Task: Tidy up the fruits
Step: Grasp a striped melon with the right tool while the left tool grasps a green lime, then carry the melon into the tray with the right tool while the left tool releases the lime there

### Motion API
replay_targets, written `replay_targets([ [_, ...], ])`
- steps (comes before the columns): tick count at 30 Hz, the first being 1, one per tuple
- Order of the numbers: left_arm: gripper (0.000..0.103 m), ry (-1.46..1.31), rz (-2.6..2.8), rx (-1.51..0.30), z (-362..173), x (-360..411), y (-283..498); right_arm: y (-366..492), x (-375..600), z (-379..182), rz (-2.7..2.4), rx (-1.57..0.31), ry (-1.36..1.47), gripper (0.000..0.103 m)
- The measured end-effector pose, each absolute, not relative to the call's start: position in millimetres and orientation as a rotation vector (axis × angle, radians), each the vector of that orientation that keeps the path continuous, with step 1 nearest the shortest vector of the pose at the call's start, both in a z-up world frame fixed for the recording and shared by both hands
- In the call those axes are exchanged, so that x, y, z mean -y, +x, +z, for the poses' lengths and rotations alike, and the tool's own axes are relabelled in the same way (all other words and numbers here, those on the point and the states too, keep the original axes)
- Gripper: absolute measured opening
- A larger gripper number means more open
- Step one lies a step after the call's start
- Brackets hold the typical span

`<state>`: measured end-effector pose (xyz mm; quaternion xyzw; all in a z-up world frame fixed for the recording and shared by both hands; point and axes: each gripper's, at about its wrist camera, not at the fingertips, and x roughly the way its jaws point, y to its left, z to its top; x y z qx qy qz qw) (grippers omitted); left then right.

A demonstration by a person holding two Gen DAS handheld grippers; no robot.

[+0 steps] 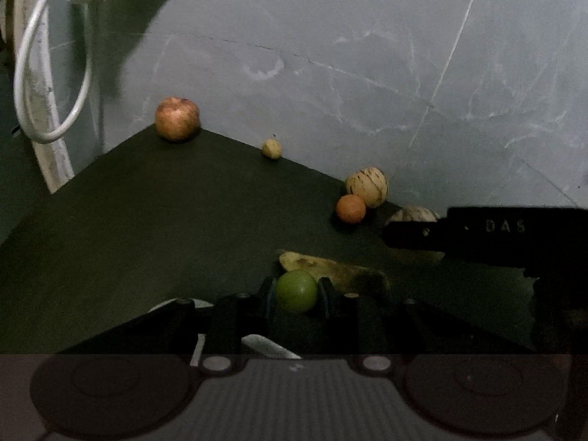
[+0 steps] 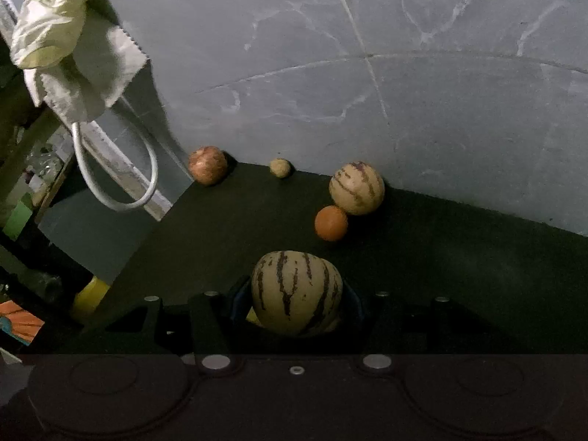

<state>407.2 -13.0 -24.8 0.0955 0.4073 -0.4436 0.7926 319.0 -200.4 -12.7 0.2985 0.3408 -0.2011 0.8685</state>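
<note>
Left wrist view: the left tool (image 1: pixel 297 291) has its two fingers closed onto a small green round fruit (image 1: pixel 296 290), one pad on each side of it. Just beyond the fingertips a blotched yellow banana (image 1: pixel 330 268) lies flat on the dark desk (image 1: pixel 165 228). Further ahead and to the right sit an orange (image 1: pixel 351 208) and a striped melon (image 1: pixel 366 187), touching each other by the grey wall (image 1: pixel 367 55). Far ahead to the left a reddish apple (image 1: pixel 177 119) stands at the desk's corner, with a small pale fruit (image 1: pixel 271 148) between it and the melon. The black body of the right tool (image 1: pixel 488 235) reaches in from the right.

From the right wrist view, the right tool (image 2: pixel 296 303) is partly open — its jaws are gripped on a large striped melon (image 2: pixel 296 292), cream with dark brown streaks. Ahead and slightly right are the orange (image 2: pixel 331 223) and the second striped melon (image 2: pixel 356 188); the apple (image 2: pixel 207 165) and the pale fruit (image 2: pixel 280 167) lie beyond, to the left. A white cable loop (image 2: pixel 114 183) and a crumpled cloth (image 2: pixel 66 40) hang far to the left.
</note>
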Motion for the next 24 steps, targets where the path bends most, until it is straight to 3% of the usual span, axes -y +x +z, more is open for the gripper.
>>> replay_targets([
  [24,0.026,0.205,-0.949,-1.025,-24.5,-109.7,341.5,249.7,96.1,-24.4,-0.324,-0.824,0.489,0.054],
])
